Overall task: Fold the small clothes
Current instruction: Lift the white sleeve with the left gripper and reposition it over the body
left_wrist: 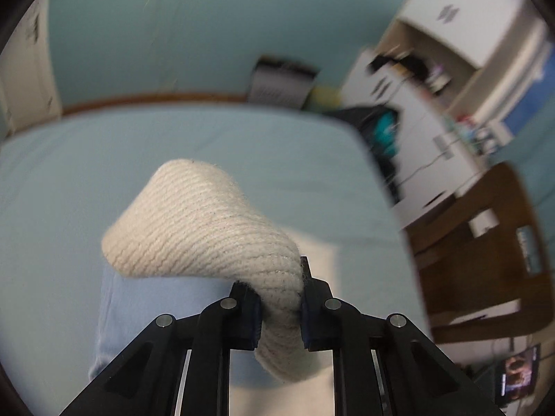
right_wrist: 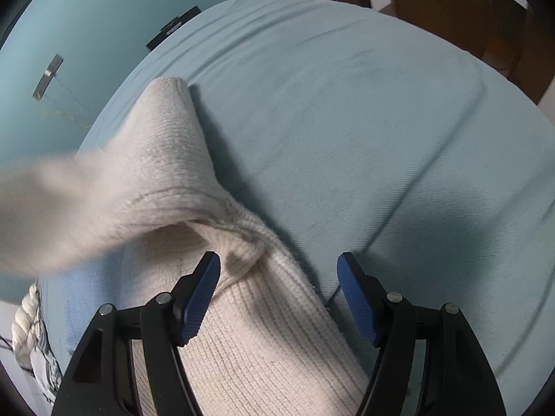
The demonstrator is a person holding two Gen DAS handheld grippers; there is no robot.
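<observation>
A cream ribbed knit sweater (right_wrist: 249, 339) lies on a pale blue bed (right_wrist: 347, 121). In the left wrist view my left gripper (left_wrist: 279, 294) is shut on a fold of that sweater (left_wrist: 194, 222), and the fold hangs lifted above the bed (left_wrist: 242, 145). The raised part shows as a blurred cream band (right_wrist: 52, 208) at the left of the right wrist view. Just above the sweater's body near a seam, my right gripper (right_wrist: 279, 263) is open. Its left fingertip (right_wrist: 208, 277) is over the knit, its right one over the sheet. Nothing is pinched between its blue pads.
A light blue cloth (left_wrist: 114, 312) lies on the bed under the lifted knit. Past the bed's right edge are a wooden chair (left_wrist: 485, 260), white cabinets (left_wrist: 416, 121) and a dark bag (left_wrist: 378, 128). A white rope (right_wrist: 24, 319) hangs at the bed's left edge.
</observation>
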